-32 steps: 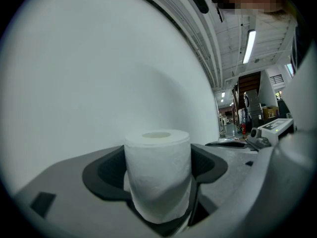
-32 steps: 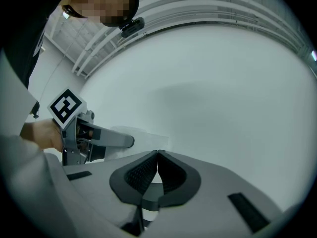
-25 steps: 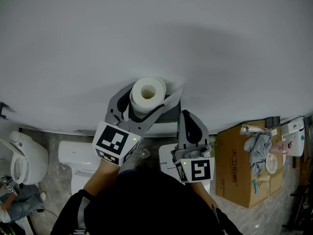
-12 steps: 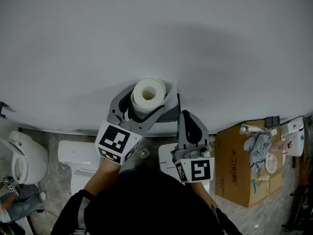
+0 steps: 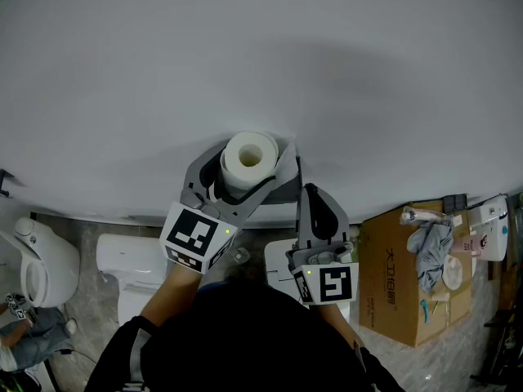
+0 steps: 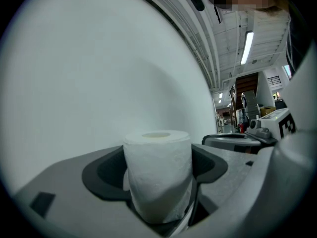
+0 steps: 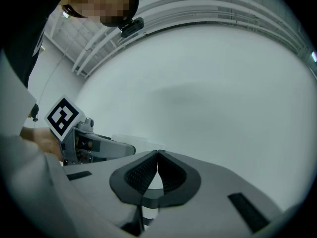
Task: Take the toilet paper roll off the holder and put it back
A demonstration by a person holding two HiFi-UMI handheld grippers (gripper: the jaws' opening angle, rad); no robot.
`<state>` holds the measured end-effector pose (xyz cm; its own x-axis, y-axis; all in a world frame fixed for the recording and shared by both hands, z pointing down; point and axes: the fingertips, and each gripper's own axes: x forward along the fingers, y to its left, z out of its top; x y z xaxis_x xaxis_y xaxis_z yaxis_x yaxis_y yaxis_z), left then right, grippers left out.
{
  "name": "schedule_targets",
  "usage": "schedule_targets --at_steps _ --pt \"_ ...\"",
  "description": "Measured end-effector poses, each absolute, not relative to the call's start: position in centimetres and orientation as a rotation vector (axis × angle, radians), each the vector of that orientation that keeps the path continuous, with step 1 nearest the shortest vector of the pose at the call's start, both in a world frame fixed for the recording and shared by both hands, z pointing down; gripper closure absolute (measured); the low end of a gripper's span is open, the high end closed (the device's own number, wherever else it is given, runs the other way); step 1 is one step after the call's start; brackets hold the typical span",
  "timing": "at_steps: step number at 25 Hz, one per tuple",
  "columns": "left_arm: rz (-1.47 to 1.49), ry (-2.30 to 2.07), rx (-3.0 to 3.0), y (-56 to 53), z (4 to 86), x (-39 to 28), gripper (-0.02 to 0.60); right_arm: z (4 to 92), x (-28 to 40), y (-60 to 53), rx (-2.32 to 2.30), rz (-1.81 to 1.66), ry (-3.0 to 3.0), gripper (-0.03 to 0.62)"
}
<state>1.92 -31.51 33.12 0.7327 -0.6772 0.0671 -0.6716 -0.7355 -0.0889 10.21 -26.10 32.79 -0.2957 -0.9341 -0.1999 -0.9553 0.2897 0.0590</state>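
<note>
White toilet paper roll [image 5: 248, 158] sits clamped in our left claw [image 5: 243, 167], whose two grey jaws are closed on its sides so that the dark pads press into the soft paper. In the left gripper view we see it standing on end between the pads, its cardboard core facing up. In the head view that same core opening looks toward us. We hold the roll up in the air, close in front of the pale wall [image 5: 245, 47].

Our right claw [image 7: 157, 168] is clenched on nothing, its ribbed pads meeting at the tips. It hangs just beside the left one, to its right and a little lower in the head view.

Far below us, on the grey stone floor [image 5: 82, 227], a toilet [image 5: 37, 272] stands at the left. At the right is an open cardboard box [image 5: 400, 300] with cloth and small items on top.
</note>
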Motion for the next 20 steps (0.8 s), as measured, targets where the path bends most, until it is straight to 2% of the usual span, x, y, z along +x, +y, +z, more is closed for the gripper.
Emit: schedule_targets --at_steps 11,20 --pt "-0.133 1.11 -2.898 -31.56 33.25 2.05 0.201 32.75 10.15 -26.07 -1.784 0.25 2.42 0.571" --pt "-0.137 1.102 -2.918 -31.55 33.53 2.05 0.166 32.83 10.09 -26.05 -1.787 0.242 2.423 0.571"
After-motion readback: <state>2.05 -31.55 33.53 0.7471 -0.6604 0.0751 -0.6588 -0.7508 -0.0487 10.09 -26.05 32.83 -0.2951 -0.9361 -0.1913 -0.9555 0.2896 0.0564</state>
